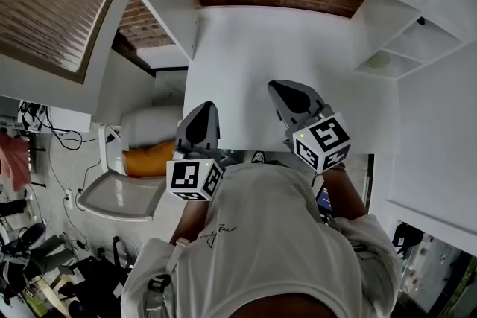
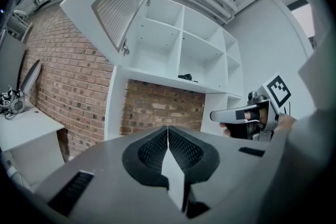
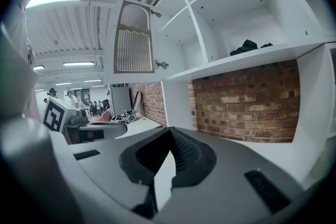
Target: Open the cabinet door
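Both pairs of jaws are pressed together with nothing between them: left gripper [image 2: 168,131] and right gripper [image 3: 169,134] sit side by side over the white counter [image 1: 298,63]. Cabinet door [image 2: 123,10] stands swung wide, upper left, shelves [image 2: 202,50] exposed. Judgement: opening looks done; draw the 2 grippers away, clear of the door's edge.

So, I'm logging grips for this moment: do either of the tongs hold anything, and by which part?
Nothing is held. The left tongs and the right tongs are both shut and empty. The cabinet door stands open, and neither touches it.
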